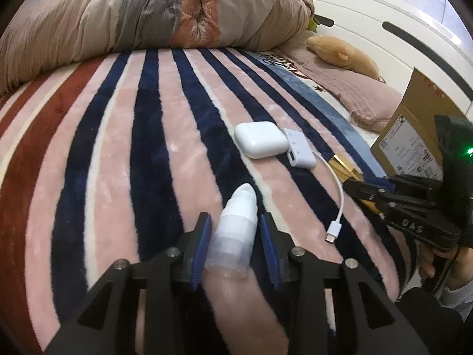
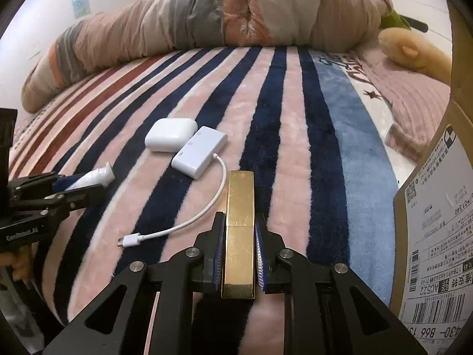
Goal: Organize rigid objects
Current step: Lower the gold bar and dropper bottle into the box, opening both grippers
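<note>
Your right gripper point(image 2: 239, 254) squeezes the hard, slippery gold bar point(image 2: 239, 230) mid-length, pointing at 12 o'clock, while your left gripper point(image 1: 236, 236) stands wide around the light bottle point(image 1: 235, 230).

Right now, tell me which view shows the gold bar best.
The right wrist view: the gold bar lies full length between the right gripper pads. The left wrist view shows only its far end past the right gripper.

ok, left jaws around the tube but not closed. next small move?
Probably close the left gripper on the tube: it lies between the open jaws, with gaps on both sides. The right gripper already clamps the gold bar.
</note>
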A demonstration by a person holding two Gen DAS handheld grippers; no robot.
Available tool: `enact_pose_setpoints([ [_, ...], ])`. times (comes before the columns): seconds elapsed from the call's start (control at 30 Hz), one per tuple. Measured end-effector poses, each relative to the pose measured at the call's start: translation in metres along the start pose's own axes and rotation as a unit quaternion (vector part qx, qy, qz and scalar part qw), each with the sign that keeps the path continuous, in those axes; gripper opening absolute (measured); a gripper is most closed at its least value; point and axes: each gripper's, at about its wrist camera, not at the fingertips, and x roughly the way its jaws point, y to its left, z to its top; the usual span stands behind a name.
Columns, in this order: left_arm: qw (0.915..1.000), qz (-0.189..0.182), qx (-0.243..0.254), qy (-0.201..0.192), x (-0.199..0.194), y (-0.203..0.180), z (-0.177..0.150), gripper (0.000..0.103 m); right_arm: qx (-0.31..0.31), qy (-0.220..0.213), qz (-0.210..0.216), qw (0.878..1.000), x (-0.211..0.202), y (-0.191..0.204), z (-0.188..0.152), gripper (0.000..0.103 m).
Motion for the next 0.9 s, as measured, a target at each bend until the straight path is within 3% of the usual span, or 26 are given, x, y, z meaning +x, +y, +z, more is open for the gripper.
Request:
enact_pose_setpoints([
  [0.03, 1.0000, 0.006, 0.001, -0.002, -0.001, 0.000, -0.001, 0.021, -0.001, -0.001, -0.003, 1.000, -0.002, 0.001, 0.000, 0.014],
  [0.37, 0.9988, 0.027, 0.010, -0.040, -0.047, -0.010, 0.006, 0.021, -0.044, -0.052, 0.028, 0.997, -0.060, 0.023, 0.004, 0.014],
  [0.47, 0.9977, 0.027, 0.012, -0.060, -0.072, -0.021, 0.011, 0.021, -0.051, -0.082, 0.061, 0.993, -0.094, 0.029, 0.011, 0.014],
  [0.6, 0.9953, 0.030, 0.031, -0.086, -0.105, -0.044, 0.019, 0.021, -0.073, -0.140, 0.073, 0.985, -0.153, 0.028, 0.020, 0.014],
  [0.8, 0.9898, 0.007, 0.064, -0.127, -0.142, -0.095, 0.040, 0.021, -0.055, -0.207, 0.000, 0.977, -0.229, -0.029, 0.022, 0.014],
  [0.9, 0.9882, -0.014, 0.075, -0.133, -0.145, -0.122, 0.055, 0.021, -0.026, -0.199, -0.043, 0.979, -0.237, -0.069, 0.018, 0.014],
])
